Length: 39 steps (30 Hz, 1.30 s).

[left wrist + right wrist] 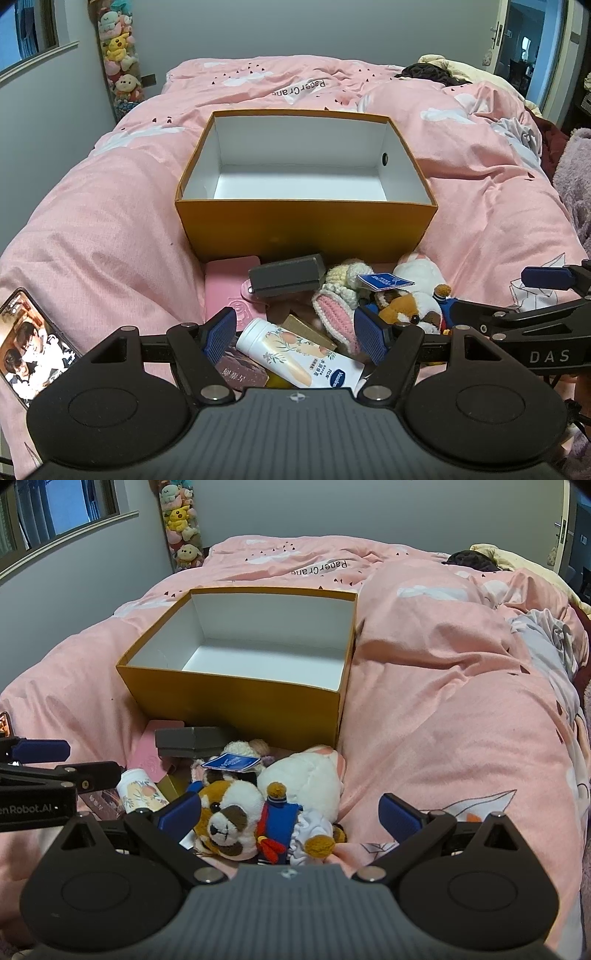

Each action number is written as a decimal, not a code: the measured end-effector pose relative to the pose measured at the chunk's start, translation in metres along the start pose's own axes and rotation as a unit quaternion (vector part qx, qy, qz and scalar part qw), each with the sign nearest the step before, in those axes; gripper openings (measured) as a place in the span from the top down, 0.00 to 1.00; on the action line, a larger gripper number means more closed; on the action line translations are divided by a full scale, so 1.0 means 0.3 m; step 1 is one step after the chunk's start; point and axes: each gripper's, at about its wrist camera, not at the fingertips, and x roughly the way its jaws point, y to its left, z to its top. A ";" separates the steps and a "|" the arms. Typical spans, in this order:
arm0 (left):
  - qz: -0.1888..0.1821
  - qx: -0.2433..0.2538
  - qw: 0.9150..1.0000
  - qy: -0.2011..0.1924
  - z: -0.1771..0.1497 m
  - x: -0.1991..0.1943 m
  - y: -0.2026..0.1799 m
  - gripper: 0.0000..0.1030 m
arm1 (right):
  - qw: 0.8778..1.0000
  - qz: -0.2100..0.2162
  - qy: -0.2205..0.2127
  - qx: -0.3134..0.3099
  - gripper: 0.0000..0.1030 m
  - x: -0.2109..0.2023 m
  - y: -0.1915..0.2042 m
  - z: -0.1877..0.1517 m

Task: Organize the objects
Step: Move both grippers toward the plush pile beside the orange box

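Note:
An open orange box [303,225] [236,705] with a white inside stands on the pink bed. In front of it lies a pile: a white lotion bottle [299,356] [138,794], a grey case [286,277] [190,740], a pink wallet [225,291], a crocheted bunny [338,314], a red panda plush [240,819] [410,312] and a white plush [306,779]. My left gripper [295,334] is open, its fingers either side of the bottle. My right gripper [291,814] is open around the red panda plush.
A phone [29,343] with a lit screen lies on the duvet at the left. A grey cloth [550,642] lies at the right. Stuffed toys [118,55] hang on the far wall. The pink duvet [461,701] bulges right of the box.

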 end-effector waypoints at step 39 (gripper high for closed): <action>-0.142 0.032 0.981 0.126 0.012 0.201 -0.082 0.64 | 0.976 0.048 0.098 -0.188 0.54 0.138 0.030 0.033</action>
